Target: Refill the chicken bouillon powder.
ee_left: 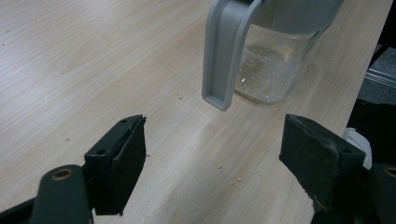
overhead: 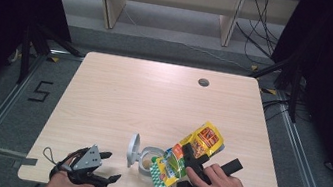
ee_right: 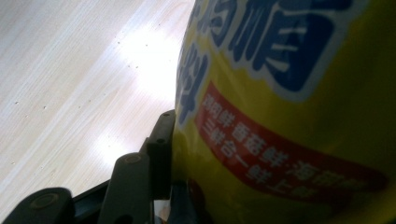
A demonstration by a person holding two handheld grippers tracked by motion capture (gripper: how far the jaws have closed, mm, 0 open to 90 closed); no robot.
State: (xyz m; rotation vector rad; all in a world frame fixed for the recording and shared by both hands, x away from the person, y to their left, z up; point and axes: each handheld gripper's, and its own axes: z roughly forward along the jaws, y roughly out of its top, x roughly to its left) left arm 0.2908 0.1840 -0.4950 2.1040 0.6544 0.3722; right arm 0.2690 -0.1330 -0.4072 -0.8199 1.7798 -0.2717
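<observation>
yellow packet [ee_right: 289, 116] hides the right gripper's [overhead: 192, 164] far jaw

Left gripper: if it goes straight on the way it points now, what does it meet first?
Probably the grey flip lid hanging from the clear glass jar. The left gripper is open, with bare light wooden table before it; depth is uncertain.

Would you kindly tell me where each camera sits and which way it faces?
High view: above the person's side, looking down the table; both hands, left gripper.
Left gripper view: between open fingers, facing the clear jar.
Right gripper view: against the yellow packet, finger pressing it.
Shared: the jar and packet appear from above too.
</observation>
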